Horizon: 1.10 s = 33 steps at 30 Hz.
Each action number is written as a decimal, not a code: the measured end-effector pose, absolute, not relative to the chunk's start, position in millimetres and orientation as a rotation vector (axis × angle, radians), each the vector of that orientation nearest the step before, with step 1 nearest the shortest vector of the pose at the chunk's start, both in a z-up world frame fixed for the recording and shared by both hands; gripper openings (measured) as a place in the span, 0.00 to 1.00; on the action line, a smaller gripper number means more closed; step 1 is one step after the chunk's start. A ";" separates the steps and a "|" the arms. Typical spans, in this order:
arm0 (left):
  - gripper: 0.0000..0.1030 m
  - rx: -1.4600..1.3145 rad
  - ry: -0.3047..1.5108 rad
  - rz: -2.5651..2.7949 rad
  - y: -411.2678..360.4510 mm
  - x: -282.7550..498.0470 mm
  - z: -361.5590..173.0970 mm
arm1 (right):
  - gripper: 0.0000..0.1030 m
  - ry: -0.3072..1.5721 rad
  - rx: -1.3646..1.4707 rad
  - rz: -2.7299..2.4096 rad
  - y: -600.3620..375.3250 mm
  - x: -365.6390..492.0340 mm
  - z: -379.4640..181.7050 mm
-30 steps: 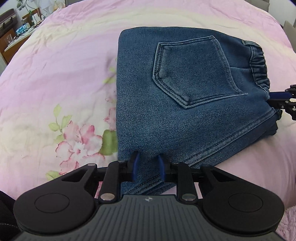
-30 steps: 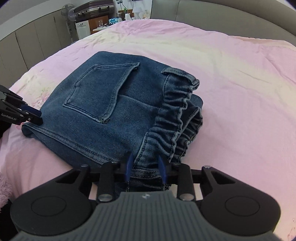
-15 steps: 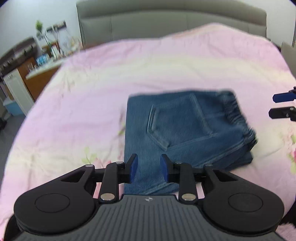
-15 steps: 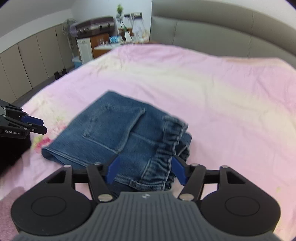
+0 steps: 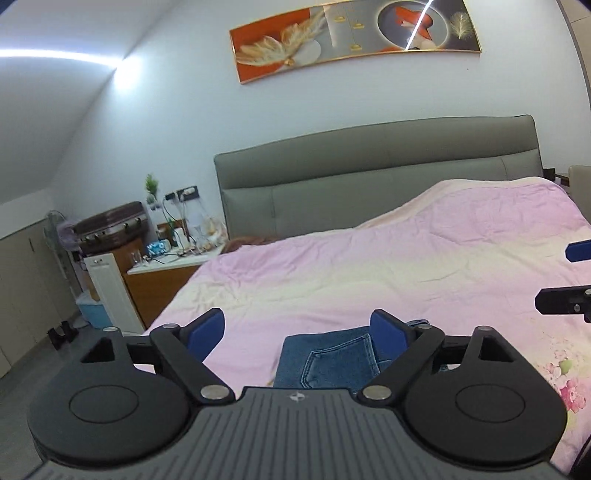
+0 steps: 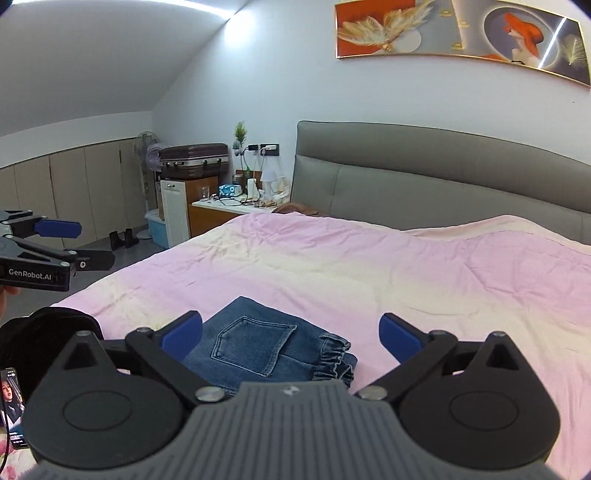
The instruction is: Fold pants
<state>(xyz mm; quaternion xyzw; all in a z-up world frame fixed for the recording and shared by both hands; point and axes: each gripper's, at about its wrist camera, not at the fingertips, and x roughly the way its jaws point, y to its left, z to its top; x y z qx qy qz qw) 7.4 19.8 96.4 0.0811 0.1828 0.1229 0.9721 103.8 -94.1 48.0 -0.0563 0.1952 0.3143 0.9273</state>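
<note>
Folded blue denim pants [image 6: 266, 350] lie flat, back pocket up, on a bed's pink floral quilt [image 6: 369, 273]. Above them the left gripper [image 5: 297, 330] and right gripper [image 6: 290, 334] hover, jaws opening wide, gripping nothing.

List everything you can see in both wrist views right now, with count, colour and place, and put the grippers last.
Folded pants: one, blue denim, back pocket up, lying on the bedspread.
Bedspread: one, pink and cream, floral print at one edge, covering the bed.
Headboard: one, grey, behind the bed.
Wall picture: one, orange and grey, above the headboard.
Nightstand: one, wood with white top, cluttered, beside the bed.
Suitcase: one, dark, on a cabinet by the wall.
Fan: one, standing next to the suitcase.
Phone: one, screen lit, at the right view's lower left edge.
Left gripper: black, blue pads, jaws opening, nothing between them.
Right gripper: same, jaws opening, empty.
</note>
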 end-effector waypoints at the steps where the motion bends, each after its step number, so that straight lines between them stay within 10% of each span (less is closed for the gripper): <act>1: 1.00 0.164 0.354 0.267 14.2 1.5 94.7 | 0.95 0.392 -0.113 0.627 -97.8 94.0 45.8; 33: 1.00 -0.062 0.637 0.343 -24.0 -16.5 -24.7 | 0.95 0.529 0.002 0.448 -112.4 68.7 -65.0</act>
